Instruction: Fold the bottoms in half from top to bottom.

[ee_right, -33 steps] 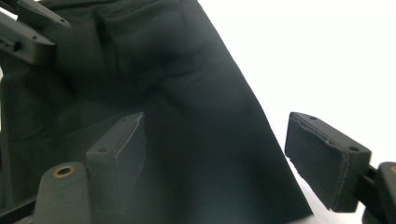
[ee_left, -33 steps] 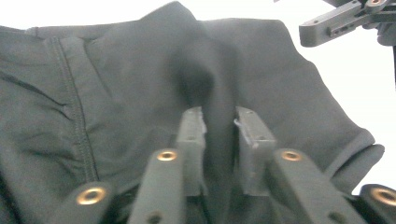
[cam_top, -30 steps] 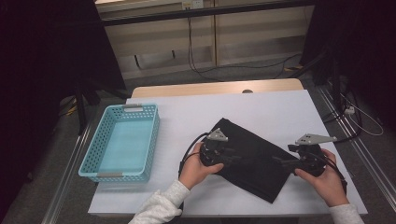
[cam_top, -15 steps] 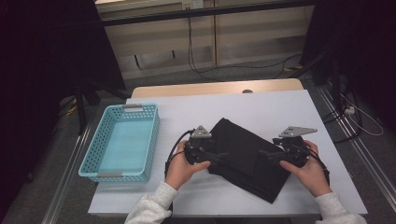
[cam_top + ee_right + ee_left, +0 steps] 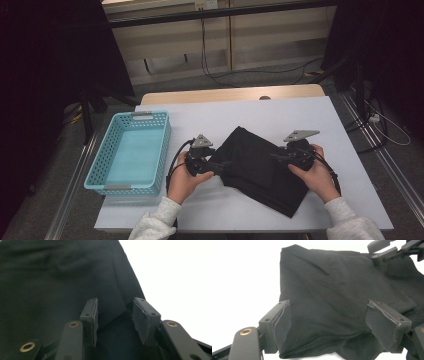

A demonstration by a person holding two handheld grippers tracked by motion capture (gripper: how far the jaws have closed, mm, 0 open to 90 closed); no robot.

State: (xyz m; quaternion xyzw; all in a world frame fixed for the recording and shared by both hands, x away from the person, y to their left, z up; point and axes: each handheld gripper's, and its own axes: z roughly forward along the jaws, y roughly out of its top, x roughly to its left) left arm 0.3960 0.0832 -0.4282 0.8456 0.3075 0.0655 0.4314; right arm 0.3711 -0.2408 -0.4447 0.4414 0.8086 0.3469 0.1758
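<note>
Tongs first: the left gripper (image 5: 216,165) sits at the near left edge of the black cloth (image 5: 260,167), held in the person's left hand (image 5: 182,181), and its jaws stand wide apart, having just been opening. In the left gripper view the folded cloth (image 5: 337,302) lies between and beyond the two pads (image 5: 384,325), bulging up between them, yet neither pad presses on it. The right gripper (image 5: 278,158) rests on the cloth's right side, held in the right hand (image 5: 315,175). Its jaws have just been closing and now stand partly apart; the right gripper view shows the two pads (image 5: 140,320) with a clear gap between them, hanging above the dark fabric (image 5: 50,290) near its edge, not pinching it. That gripper's tips also show at the top right of the left gripper view (image 5: 387,251), reaching onto the far corner of the cloth.

No brand, label or writing can be read on anything here.

One black cloth lies folded in a slanted, roughly rectangular heap on the white table (image 5: 240,115), right of centre and towards the near edge, between the two grippers. One light blue perforated basket (image 5: 102,175) stands at the table's left side, well apart from the cloth. Two grippers, two hands, each gripper topped by a grey three-cornered plate.
</note>
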